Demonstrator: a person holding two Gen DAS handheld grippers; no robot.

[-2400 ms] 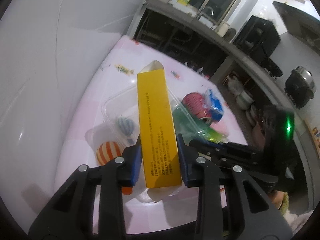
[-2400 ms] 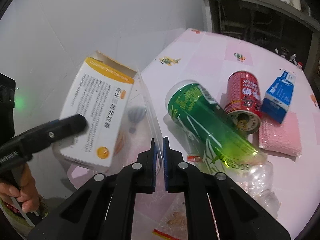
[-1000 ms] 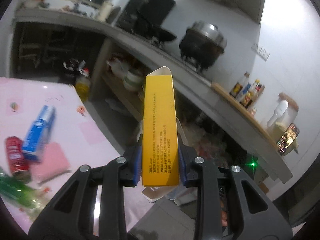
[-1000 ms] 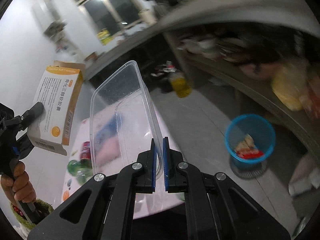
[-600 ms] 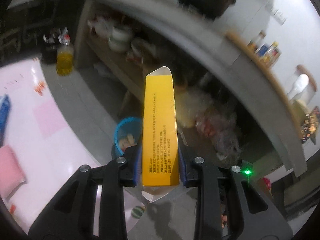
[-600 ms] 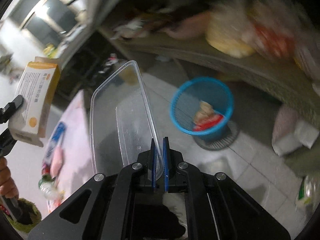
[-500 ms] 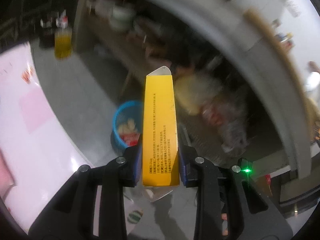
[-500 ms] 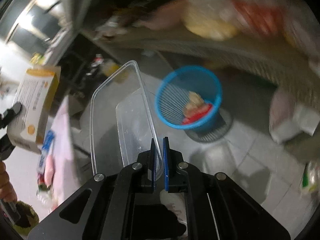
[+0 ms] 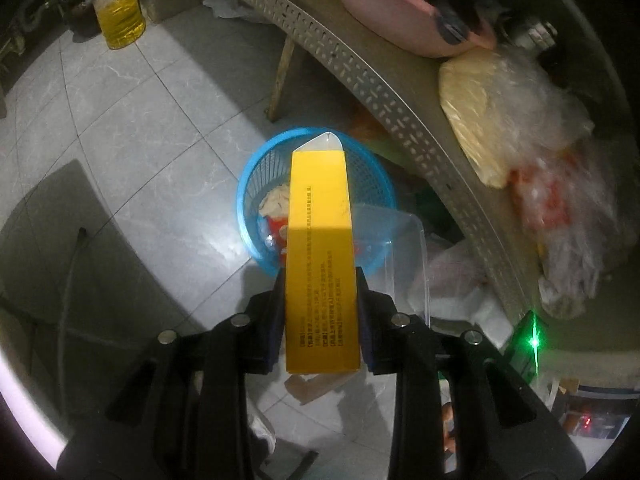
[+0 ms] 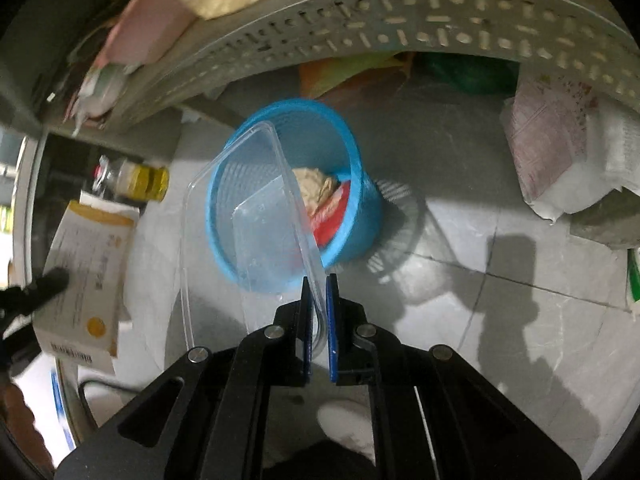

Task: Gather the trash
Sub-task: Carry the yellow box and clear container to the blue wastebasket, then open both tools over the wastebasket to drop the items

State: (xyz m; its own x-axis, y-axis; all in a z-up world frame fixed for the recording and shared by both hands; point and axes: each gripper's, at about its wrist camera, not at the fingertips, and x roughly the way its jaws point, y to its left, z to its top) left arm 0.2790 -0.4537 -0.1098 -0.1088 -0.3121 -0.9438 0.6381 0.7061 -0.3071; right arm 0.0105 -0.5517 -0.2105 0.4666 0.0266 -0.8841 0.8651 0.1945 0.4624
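Note:
My left gripper [image 9: 322, 296] is shut on a yellow carton box [image 9: 320, 248], held upright above a blue mesh waste basket [image 9: 252, 184] on the grey tile floor. In the right wrist view my right gripper [image 10: 318, 308] is shut on the rim of a clear plastic container [image 10: 256, 216], which hangs over the same blue basket [image 10: 356, 184]. The basket holds crumpled paper and red wrapping. The carton [image 10: 88, 268] shows at the left of the right wrist view, and the clear container [image 9: 404, 248] shows to the right of the carton in the left wrist view.
A perforated metal shelf [image 9: 360, 68] curves just behind the basket, loaded with a pink bag [image 9: 400, 12] and plastic bags [image 9: 520, 120]. A bottle of yellow oil [image 9: 120, 12] stands on the floor at the far left. White bags [image 10: 560, 152] lie on the floor beside the basket.
Both grippers swung from the pink table down toward the floor. The blue basket now lies directly beneath the carton and the clear container, much closer than half a second ago.

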